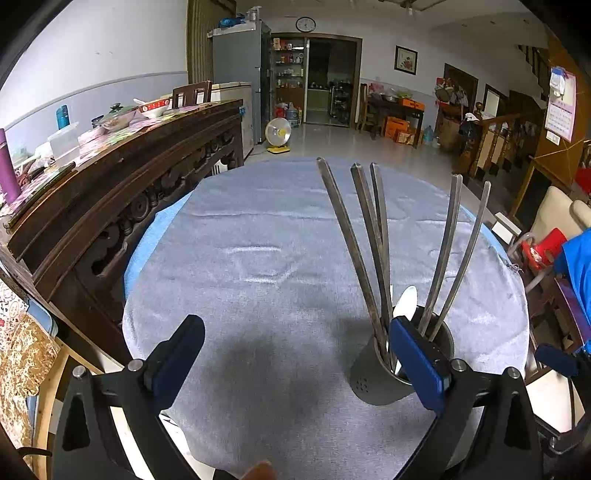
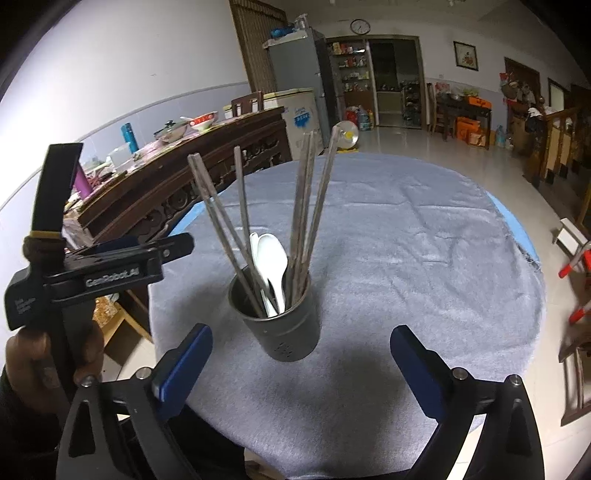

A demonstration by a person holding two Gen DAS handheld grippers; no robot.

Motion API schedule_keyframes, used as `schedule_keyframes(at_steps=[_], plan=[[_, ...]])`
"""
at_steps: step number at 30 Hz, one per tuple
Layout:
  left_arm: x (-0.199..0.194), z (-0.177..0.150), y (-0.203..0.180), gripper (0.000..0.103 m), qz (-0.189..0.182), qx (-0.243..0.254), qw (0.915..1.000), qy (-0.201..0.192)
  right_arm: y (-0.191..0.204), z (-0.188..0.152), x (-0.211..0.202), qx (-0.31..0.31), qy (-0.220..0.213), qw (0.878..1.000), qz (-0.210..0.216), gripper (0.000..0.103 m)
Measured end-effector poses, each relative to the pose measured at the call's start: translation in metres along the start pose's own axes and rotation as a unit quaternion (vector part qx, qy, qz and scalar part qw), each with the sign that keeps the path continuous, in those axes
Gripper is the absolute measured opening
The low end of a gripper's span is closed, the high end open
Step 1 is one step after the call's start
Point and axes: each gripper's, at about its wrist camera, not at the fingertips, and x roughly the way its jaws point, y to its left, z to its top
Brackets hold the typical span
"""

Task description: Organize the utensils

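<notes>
While both pairs of jaws stand spread wide and grasp nothing, the task's things sit just ahead of them on the grey cloth [image 2: 406, 258] covering the round table.

Left gripper [image 1: 295, 354]: blue-padded fingers parted, bare cloth between them. The metal utensil cup [image 1: 373, 376] stands outside the gap, at the right-hand finger, which overlaps the cup's rim in this view; contact cannot be told.

Right gripper [image 2: 301, 358]: fingers parted likewise. Cup [image 2: 280, 325] stands upright just beyond the fingertips, between the two jaw lines but nearer the left finger, apart from both.

Cup: dull grey cylinder, small perforations low on its near wall. Contents: long slender metal chopsticks [image 2: 303, 221], fanned outward, leaning left and right against the rim, ends well above the cup; two white spoons [image 2: 273, 262] nested among them, bowls upward.

Left of the right gripper's jaws, the other handheld unit shows side-on, black body gripped by a hand [image 2: 44, 354].

Farther off, left of the jaws: dark carved wooden sideboard [image 1: 140, 177] loaded with dishes. Beyond the table: a small heater [image 1: 277, 134] on the floor, a grey fridge [image 1: 240, 55], and a wall clock [image 1: 305, 24].
</notes>
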Motion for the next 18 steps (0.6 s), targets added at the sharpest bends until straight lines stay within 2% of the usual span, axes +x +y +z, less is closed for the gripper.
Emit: schedule_keyframes(at_steps=[8, 18], plan=[[-0.004, 0.001, -0.006, 0.100, -0.007, 0.009, 0.9999, -0.007, -0.003, 0.002, 0.003, 0.022, -0.006, 0.999, -0.032, 0.100], [-0.014, 0.003, -0.007, 0.100, -0.009, 0.009, 0.9997, -0.019, -0.001, 0.002, 0.000, 0.029, -0.010, 0.999, -0.037, 0.101]])
